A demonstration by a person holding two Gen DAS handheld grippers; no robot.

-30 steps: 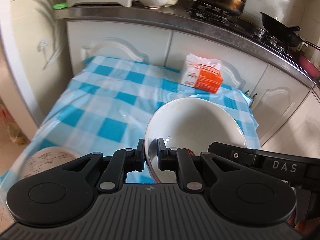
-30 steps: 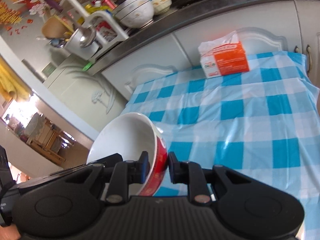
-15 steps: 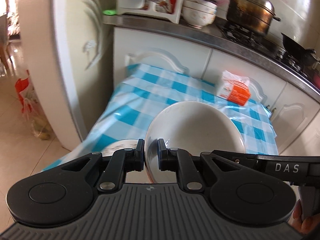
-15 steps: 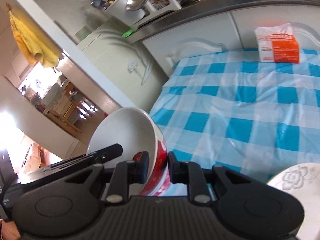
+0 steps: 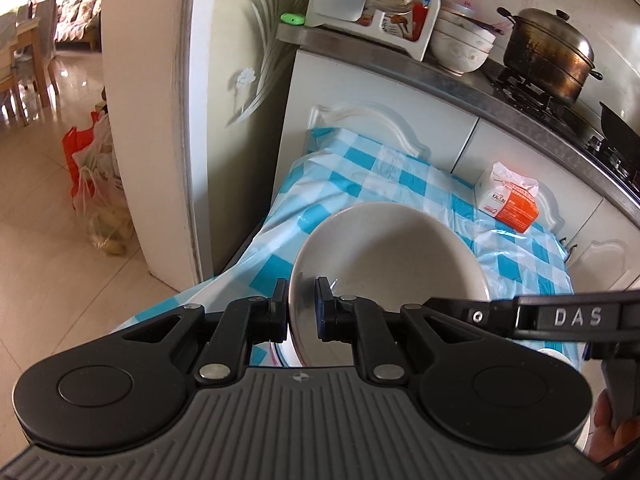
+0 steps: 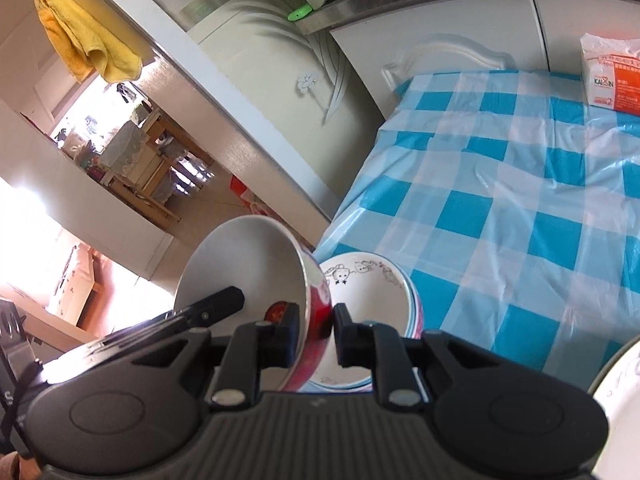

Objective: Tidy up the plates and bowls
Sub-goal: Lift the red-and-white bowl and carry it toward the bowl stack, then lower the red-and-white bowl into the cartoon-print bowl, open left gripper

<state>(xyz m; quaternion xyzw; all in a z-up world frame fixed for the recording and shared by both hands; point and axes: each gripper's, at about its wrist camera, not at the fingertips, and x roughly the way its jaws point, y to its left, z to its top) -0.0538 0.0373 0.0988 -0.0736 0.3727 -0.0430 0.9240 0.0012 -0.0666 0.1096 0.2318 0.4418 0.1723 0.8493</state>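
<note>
Both hand-held grippers (image 5: 302, 307) (image 6: 316, 334) clamp 1 red bowl's (image 6: 256, 272) rim.

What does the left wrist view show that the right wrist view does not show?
Only the left wrist view shows the steel pot on the stove, stacked bowls on the counter and the left gripper shut on the rim. Only the right wrist view shows the yellow towel, a patterned bowl on the table and the right gripper shut on the opposite rim. Both show the held red-sided bowl, checked tablecloth and tissue pack.
</note>
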